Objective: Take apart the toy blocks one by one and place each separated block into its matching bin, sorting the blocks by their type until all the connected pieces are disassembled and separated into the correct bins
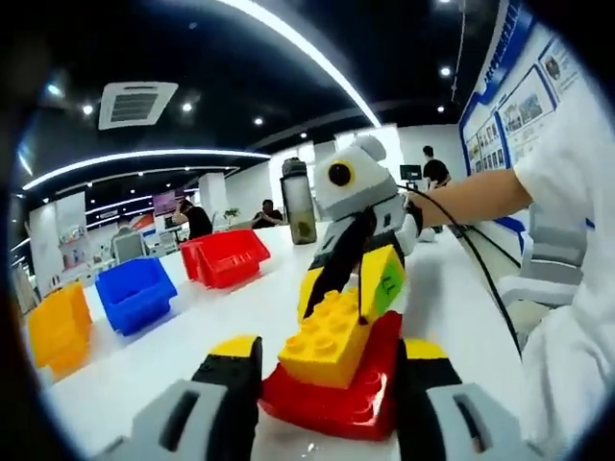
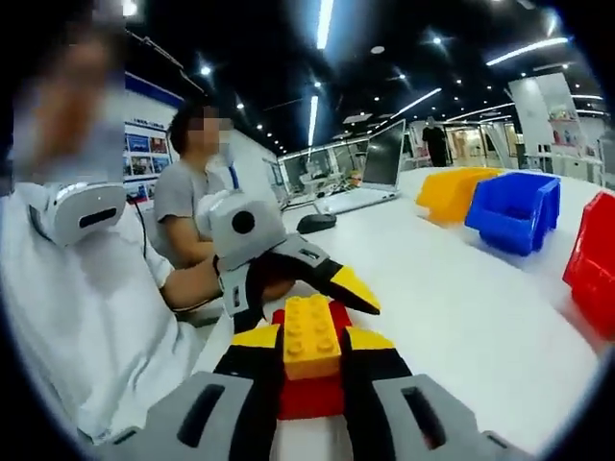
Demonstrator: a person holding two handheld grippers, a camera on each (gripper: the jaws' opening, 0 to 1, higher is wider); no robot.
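Observation:
A yellow block (image 1: 332, 338) is stacked on a red block (image 1: 336, 399), held just above the white table (image 1: 192, 331). My left gripper (image 1: 330, 351) is shut on the red block, one jaw on each side. My right gripper (image 1: 351, 288) comes in from above and clamps the yellow block. In the right gripper view, my right gripper (image 2: 312, 338) holds the yellow block (image 2: 309, 336) between its jaws, with the red block (image 2: 307, 399) beneath. The left gripper (image 2: 327, 288) reaches in from the left, held by a hand.
A red bin (image 1: 226, 257), a blue bin (image 1: 137, 293) and a yellow bin (image 1: 60, 327) stand in a row on the table. A bottle (image 1: 298, 200) stands behind them. A laptop (image 2: 380, 163) and mouse (image 2: 314, 223) lie farther off. People sit nearby.

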